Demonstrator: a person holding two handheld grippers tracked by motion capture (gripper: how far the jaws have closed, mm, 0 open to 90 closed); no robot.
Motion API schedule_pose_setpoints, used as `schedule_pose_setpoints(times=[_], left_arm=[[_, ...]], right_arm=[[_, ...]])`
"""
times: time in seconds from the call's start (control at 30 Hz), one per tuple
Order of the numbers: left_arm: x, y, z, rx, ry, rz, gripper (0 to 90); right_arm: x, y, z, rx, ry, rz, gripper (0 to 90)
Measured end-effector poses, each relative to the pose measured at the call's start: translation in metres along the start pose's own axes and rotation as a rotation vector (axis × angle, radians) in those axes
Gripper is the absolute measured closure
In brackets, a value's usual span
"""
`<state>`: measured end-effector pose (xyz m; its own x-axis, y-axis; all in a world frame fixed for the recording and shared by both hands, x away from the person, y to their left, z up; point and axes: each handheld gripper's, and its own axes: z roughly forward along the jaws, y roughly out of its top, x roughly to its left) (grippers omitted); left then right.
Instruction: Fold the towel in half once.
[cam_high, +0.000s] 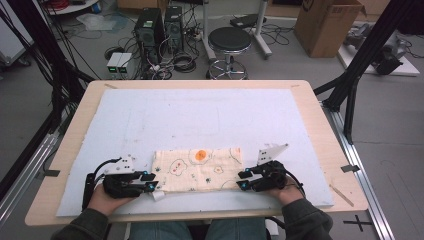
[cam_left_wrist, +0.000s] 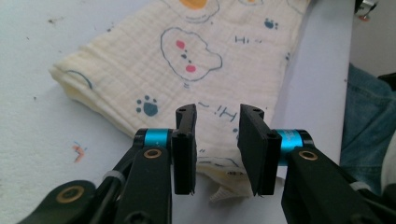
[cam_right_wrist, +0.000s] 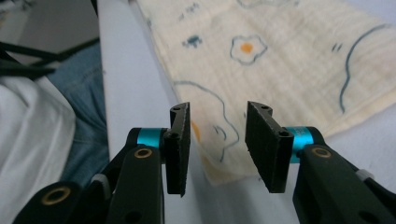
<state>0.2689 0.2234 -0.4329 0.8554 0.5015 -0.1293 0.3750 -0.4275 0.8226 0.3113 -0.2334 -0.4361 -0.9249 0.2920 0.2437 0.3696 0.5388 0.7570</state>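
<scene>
- One folded cloth, cream with printed doodles, lay flat on the pale mat near the table's near edge, roughly midway between the near corners.
- Two hand-held grippers flanked it: the left hand-held gripper at the cloth's near-left corner, the right hand-held gripper at its near-right corner, likely so both ends could be handled together.
- Both sets of jaws stood spread apart. In the left gripper view the cloth's corner lay between them unpinched, and in the right gripper view the other corner sat likewise free.
- That looked to me like a fold just laid down, or a grip not yet taken.
- One stray label or scrap poked out at the near-left corner.
</scene>
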Motion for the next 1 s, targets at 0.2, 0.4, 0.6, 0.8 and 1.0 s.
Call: schedule_pose_setpoints(times=[0.2,0.4,0.6,0.8,1.0], left_arm=[[0.002,0.002,-0.004,-0.035,0.002,-0.013,63.7],[0.005,0.009,0.000,-0.052,0.030,-0.024,62.9],[0.024,0.025,0.018,-0.041,0.172,-0.069,72.3],[0.045,0.038,0.040,-0.011,0.240,-0.104,78.9],[0.056,0.032,0.051,0.053,0.264,-0.148,81.1]], right_arm=[[0.000,0.004,-0.006,-0.051,-0.008,0.017,55.2],[-0.003,0.013,-0.006,-0.055,-0.048,0.014,55.5],[-0.028,0.031,-0.001,-0.065,-0.159,0.062,74.4],[-0.051,0.051,0.023,-0.045,-0.208,0.090,78.0],[-0.068,0.050,0.040,0.023,-0.248,0.133,80.7]])
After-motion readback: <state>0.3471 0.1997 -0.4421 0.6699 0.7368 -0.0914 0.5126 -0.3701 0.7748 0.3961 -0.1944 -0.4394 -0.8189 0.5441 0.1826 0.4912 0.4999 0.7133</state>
